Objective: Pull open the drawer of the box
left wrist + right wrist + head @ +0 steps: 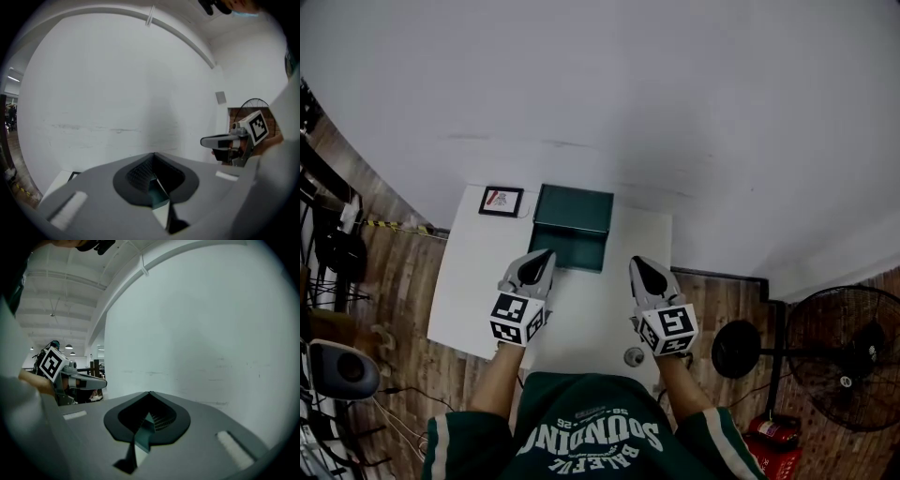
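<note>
Two grippers are held level over the near half of the white worktop (478,281), side by side and both aimed away from the person. The left gripper (547,254) has its fingers pressed together with nothing between them, as its own view shows, and the right gripper (640,263) is the same.

Straight beyond them the dark green box (574,208) sits at the far middle of the worktop. Its long side runs left to right and its near face is turned toward the person, so a drawer in that face would likely slide out toward the grippers.

The left fingers (542,262) end just beside the near face, close to its left corner. The right gripper is off past the right corner and apart from the box, so the left is the nearer of the two.

A lighter green band (570,250) lies below the box's top. From above it could be the flat front of a closed drawer or a drawer already drawn out, and the pictures do not settle which.

A small picture frame (502,201) lies just left of the box.
</note>
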A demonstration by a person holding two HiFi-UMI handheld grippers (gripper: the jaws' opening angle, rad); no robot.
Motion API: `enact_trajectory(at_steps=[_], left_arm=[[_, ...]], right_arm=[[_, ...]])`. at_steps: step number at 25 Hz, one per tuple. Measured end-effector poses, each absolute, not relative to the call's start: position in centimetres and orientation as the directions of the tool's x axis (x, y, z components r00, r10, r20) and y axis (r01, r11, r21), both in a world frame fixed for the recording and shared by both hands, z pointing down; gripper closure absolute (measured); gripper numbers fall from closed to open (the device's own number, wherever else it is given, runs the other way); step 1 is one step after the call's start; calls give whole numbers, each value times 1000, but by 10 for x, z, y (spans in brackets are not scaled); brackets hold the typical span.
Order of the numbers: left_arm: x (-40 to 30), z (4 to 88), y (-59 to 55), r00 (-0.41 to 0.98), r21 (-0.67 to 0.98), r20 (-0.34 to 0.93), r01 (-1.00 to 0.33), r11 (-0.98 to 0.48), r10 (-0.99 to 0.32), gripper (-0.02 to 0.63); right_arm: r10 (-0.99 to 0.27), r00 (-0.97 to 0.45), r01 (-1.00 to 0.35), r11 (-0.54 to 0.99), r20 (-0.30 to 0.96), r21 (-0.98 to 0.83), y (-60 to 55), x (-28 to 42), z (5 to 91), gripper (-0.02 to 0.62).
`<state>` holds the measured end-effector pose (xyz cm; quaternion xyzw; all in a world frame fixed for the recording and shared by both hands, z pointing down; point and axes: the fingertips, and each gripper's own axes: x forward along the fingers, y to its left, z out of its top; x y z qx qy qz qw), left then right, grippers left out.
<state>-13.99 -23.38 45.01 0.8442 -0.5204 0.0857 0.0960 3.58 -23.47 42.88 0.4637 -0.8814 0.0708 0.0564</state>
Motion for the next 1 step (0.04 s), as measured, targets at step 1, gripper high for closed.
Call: enact_trajectory(at_steps=[1], left_arm=[[-138, 451, -235, 445, 74, 245, -895, -440, -862, 554]], right_arm=[[-810, -563, -826, 559, 165, -73, -235, 37, 429, 595]])
